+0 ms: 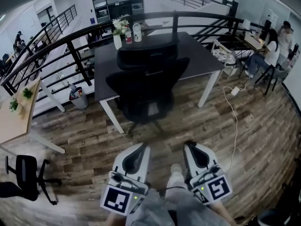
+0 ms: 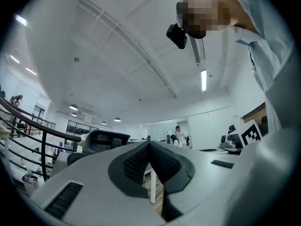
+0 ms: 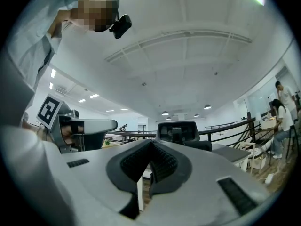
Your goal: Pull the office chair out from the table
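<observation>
Left tool (image 1: 142, 147) and right tool (image 1: 189, 145): jaws together, empty. Risk: kept closed, they could slip off the office chair (image 1: 146, 86) at 12 o'clock.

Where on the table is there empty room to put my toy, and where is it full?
The right half of the table is bare, from the chair to the right corner. The far edge behind the chair is crowded: flowers and two bottles stand there. The chair covers the near middle.
</observation>
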